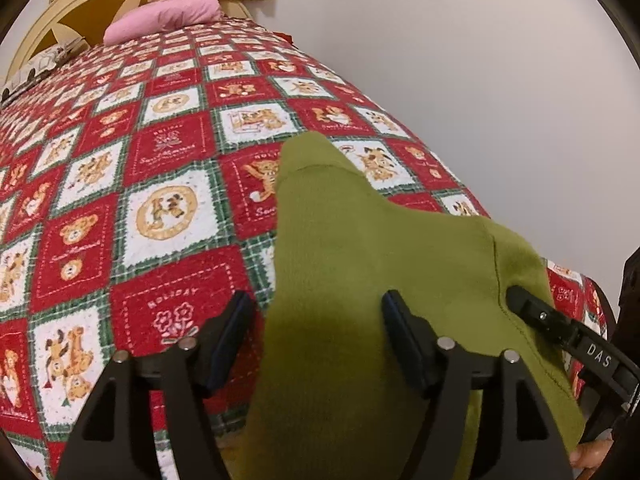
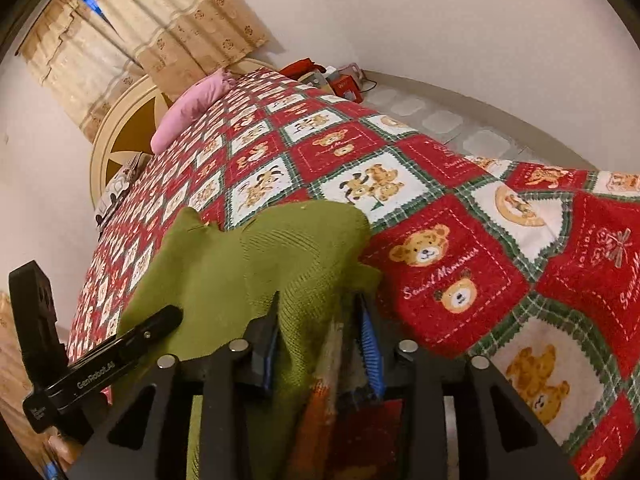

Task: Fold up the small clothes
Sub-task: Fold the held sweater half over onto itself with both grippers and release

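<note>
A small olive-green knitted garment [image 1: 340, 240] lies on the bed near its right edge, and its near end hangs over the side toward me. My left gripper [image 1: 320, 320] stands open, wide apart, with the garment's near part between its fingers and the pads clear of the cloth. In the right wrist view the green garment [image 2: 260, 256] drapes over the left finger of my right gripper [image 2: 320, 336]. A gap shows beside the right pad, so that gripper is open too. One right gripper finger [image 1: 520, 300] rests on the garment's right corner.
A red, white and green teddy-bear bedspread [image 1: 160, 160] covers the bed. A pink pillow [image 1: 168, 20] lies by the cream headboard [image 1: 60, 12]. A white wall runs close along the bed's right side. Small boxes and clutter [image 2: 340, 80] sit on the tiled floor beyond.
</note>
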A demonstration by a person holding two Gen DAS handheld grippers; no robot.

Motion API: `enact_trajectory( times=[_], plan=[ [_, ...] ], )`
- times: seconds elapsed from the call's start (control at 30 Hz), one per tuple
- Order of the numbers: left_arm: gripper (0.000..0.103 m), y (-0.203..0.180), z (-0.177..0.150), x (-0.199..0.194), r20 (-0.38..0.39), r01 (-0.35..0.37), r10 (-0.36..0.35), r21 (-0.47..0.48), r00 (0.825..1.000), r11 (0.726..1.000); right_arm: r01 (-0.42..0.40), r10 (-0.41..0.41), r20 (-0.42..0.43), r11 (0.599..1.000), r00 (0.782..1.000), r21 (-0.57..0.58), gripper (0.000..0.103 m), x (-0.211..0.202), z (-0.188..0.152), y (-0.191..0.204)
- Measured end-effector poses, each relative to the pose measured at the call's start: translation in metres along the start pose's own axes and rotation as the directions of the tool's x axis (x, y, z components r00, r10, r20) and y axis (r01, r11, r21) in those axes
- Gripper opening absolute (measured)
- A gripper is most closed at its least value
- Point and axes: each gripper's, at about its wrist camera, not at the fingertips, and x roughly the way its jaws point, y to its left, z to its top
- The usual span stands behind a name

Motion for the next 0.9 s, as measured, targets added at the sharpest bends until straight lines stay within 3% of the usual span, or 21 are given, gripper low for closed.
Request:
enact_trajectory(
  times=[0.1,0.17,0.27,0.47,0.63,0.83,0.9],
  plan=[
    [0.072,-0.001,-0.001,-0.012,0.021,-0.010,0.009,0.038,1.000,0.999,-0.002,0.003,0.094,1.000,0.996,-0.007,0.037,-0.032,-0.001,0.005],
    [0.075,-0.001,-0.005,-0.024,0.044,-0.026,0.024,0.050,0.999,0.998,0.043,-0.038,0.205,0.999,0.978,-0.021,0.037,-0.067,-0.005,0.012],
    [0.075,-0.002,-0.012,-0.036,0.063,-0.037,0.032,0.068,0.997,0.997,0.096,-0.063,0.248,0.987,0.967,-0.125,0.037,-0.099,-0.018,0.037],
    [0.075,0.001,-0.031,-0.056,0.071,-0.020,0.015,0.071,0.997,0.997,0.139,-0.074,0.187,0.920,0.980,-0.365,0.037,-0.110,-0.074,0.086],
    [0.076,-0.002,-0.051,-0.071,0.101,-0.035,0.025,0.096,0.995,0.995,0.174,-0.112,0.162,0.877,0.980,-0.449,0.037,-0.103,-0.109,0.099],
    [0.079,-0.002,-0.069,-0.075,0.133,-0.060,0.045,0.115,0.990,0.992,0.223,-0.194,0.112,0.883,0.975,-0.414,0.037,-0.087,-0.119,0.077],
    [0.081,-0.001,-0.073,-0.070,0.135,-0.069,0.053,0.119,0.989,0.990,0.173,-0.168,0.045,0.920,0.985,-0.352,0.037,-0.076,-0.121,0.062]
  ],
)
